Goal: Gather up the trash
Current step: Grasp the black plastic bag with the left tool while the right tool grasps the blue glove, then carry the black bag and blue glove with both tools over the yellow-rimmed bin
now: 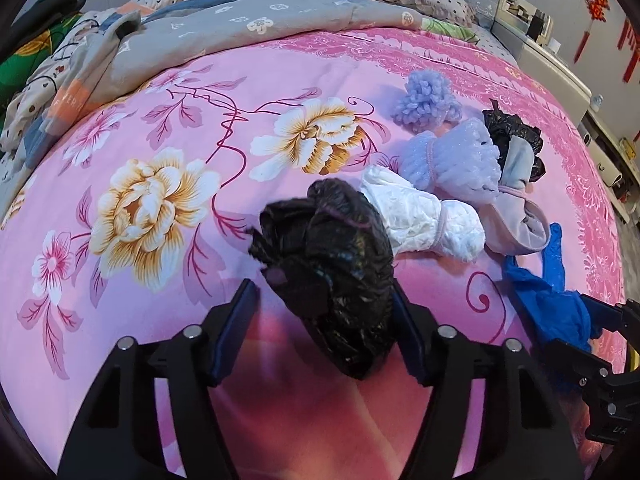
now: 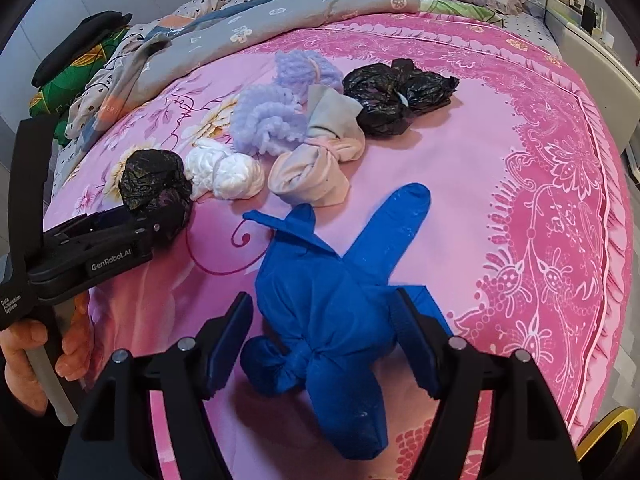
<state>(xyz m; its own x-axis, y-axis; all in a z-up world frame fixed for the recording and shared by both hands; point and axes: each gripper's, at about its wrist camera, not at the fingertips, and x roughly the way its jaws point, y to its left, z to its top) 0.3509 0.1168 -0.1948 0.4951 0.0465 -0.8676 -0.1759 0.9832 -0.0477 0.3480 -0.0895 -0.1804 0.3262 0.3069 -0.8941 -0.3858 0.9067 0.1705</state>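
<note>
A crumpled black plastic bag (image 1: 328, 264) lies on the pink floral bedsheet (image 1: 160, 200). My left gripper (image 1: 322, 324) straddles it from above. The right pad touches the bag, while a strip of sheet shows between the bag and the left pad. In the right wrist view this gripper (image 2: 132, 216) reaches the same black bag (image 2: 154, 184) from the left. A knotted blue glove bundle (image 2: 324, 312) lies between the open jaws of my right gripper (image 2: 320, 336), its pads close beside it. That blue glove (image 1: 548, 292) and the right gripper (image 1: 600, 320) also show at the left wrist view's right edge.
A row of other bundles lies behind: a white wad (image 2: 224, 172), lilac foam net (image 2: 268, 120), lilac yarn (image 2: 304, 68), a grey-pink cloth knot (image 2: 312, 176) and a second black bag (image 2: 384, 96). A rumpled quilt (image 1: 240, 36) covers the bed's far side. The bed's edge drops off at right.
</note>
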